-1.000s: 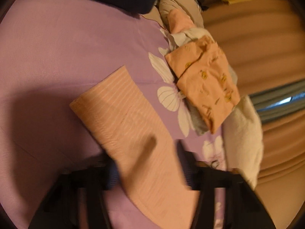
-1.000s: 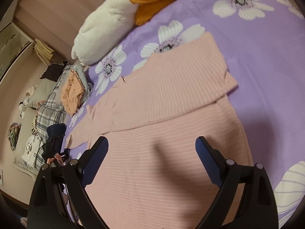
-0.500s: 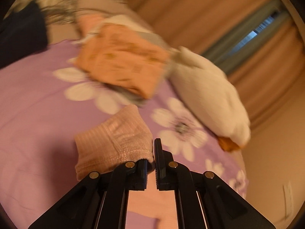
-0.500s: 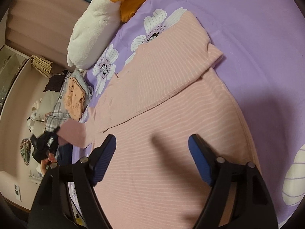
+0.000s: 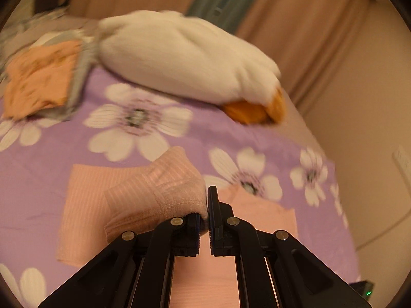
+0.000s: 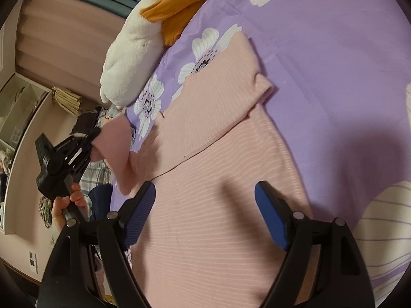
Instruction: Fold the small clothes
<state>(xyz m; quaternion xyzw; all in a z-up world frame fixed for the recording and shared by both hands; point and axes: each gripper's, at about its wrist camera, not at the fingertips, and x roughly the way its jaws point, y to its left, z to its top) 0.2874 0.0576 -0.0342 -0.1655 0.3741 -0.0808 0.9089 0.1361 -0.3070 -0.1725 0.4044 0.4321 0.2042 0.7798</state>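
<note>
A pink striped top point(image 6: 218, 218) lies spread on the purple flowered bedsheet point(image 6: 334, 51). One sleeve point(image 6: 218, 97) is folded across its chest. My left gripper point(image 5: 205, 205) is shut on the cuff of the other sleeve point(image 5: 159, 192) and holds it lifted above the bed. The right wrist view shows that left gripper point(image 6: 92, 138) at the far left with the raised sleeve point(image 6: 115, 141) hanging from it. My right gripper point(image 6: 205, 192) hovers open over the top's lower body, with nothing between its fingers.
A white plush duck point(image 5: 179, 56) with orange feet lies along the far edge of the bed. A stack of folded clothes topped by an orange piece point(image 5: 38, 77) sits at the left. A hand point(image 6: 64, 205) grips the left tool's handle. The wall is close on the right.
My left gripper shut on the sleeve cuff, then lifted it and carried it across toward the top's body while rolling. My right gripper drifted slightly over the top and narrowed a little.
</note>
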